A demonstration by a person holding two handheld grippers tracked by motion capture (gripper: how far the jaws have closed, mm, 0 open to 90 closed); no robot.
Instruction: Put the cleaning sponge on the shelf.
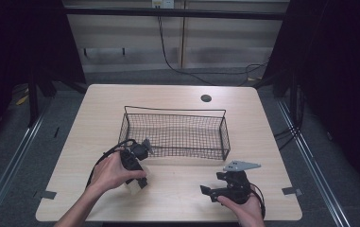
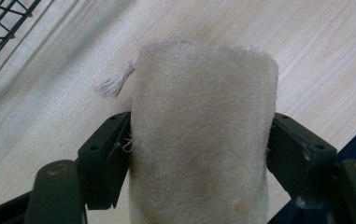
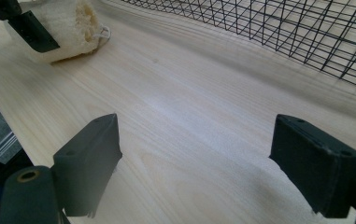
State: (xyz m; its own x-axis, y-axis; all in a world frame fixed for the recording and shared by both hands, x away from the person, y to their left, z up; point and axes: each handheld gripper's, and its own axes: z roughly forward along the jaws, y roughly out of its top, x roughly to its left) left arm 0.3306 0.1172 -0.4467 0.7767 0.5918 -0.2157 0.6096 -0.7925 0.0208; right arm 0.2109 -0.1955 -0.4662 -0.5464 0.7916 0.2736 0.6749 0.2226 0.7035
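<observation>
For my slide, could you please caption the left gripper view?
Left gripper clamps a loofah sponge on the wooden table.

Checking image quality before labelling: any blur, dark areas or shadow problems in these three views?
High view: surroundings nearly black, table evenly lit, wire basket sharp. Left gripper view: loofah crisp between the left gripper pads, wood behind soft. Right gripper view: right gripper jaws slightly blurred up close, soft shadows beneath them, basket mesh and far loofah mildly out of focus.
</observation>
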